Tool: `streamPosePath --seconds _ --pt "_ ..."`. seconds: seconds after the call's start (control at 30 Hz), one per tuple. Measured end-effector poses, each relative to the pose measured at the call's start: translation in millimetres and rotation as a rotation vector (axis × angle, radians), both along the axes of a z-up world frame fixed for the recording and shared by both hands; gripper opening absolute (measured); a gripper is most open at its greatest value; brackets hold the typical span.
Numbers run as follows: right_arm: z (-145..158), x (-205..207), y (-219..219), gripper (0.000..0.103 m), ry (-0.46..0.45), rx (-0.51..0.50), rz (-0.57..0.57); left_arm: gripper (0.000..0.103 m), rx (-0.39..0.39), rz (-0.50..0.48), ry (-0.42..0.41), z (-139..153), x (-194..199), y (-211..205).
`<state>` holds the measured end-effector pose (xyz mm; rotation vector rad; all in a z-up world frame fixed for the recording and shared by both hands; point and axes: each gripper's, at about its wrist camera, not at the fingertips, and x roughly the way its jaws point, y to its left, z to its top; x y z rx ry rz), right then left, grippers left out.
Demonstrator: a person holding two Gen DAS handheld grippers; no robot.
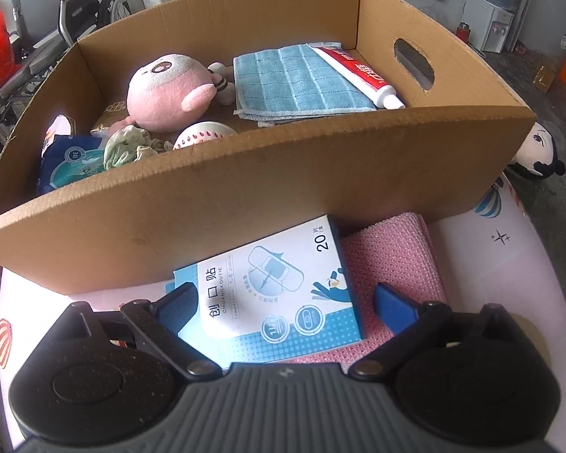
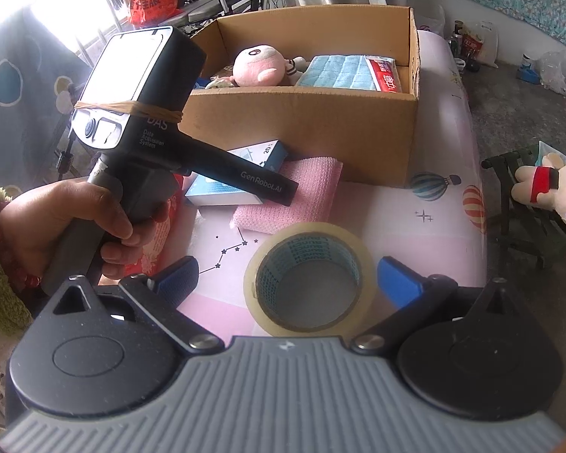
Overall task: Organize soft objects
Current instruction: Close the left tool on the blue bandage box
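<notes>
Pink printed cloth (image 2: 445, 226) covers your table. Your left gripper (image 1: 285, 302) gapes wide, empty, straddling the plaster box (image 1: 283, 283) atop the pink cloth pad (image 1: 396, 264); beyond stands the cardboard box (image 1: 283, 188). Your right gripper (image 2: 286, 279), wide and empty, frames the tape roll (image 2: 309, 275). Next, probably close on the pad.

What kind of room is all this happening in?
Most likely a lived-in home room, perhaps also used for storage. A folded wheelchair stands at the back, a water dispenser sits in a corner, and a cardboard box of household bits rests on a pink patterned cover.
</notes>
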<state>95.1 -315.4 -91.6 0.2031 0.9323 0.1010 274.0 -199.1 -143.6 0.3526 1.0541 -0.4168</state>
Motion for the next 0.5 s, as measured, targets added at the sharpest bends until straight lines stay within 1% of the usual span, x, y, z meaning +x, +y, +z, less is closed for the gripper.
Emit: streamPosePath --seconds 0.13,0.2,0.3,0.43,0.5 --pt "-3.6 -0.2 0.9 0.101 0.007 0.002 -0.005 0.100 0.000 0.003 0.008 -2.0 3.3 -0.4" --pt "-4.2 -0.5 0.7 0.101 0.009 0.008 -0.007 0.098 0.000 0.004 0.002 -1.3 3.4 -0.8" --pt "-4.1 -1.3 0.4 0.102 0.010 0.017 -0.009 0.093 -0.010 -0.003 -0.006 -0.4 1.4 -0.7" --pt "-5.1 -1.3 0.7 0.101 0.015 0.018 -0.011 0.081 -0.005 -0.006 -0.030 1.5 -1.5 -1.1" --pt "-5.8 -0.3 1.2 0.101 0.017 0.019 -0.011 0.077 -0.004 -0.009 -0.035 2.5 -2.3 -1.4"
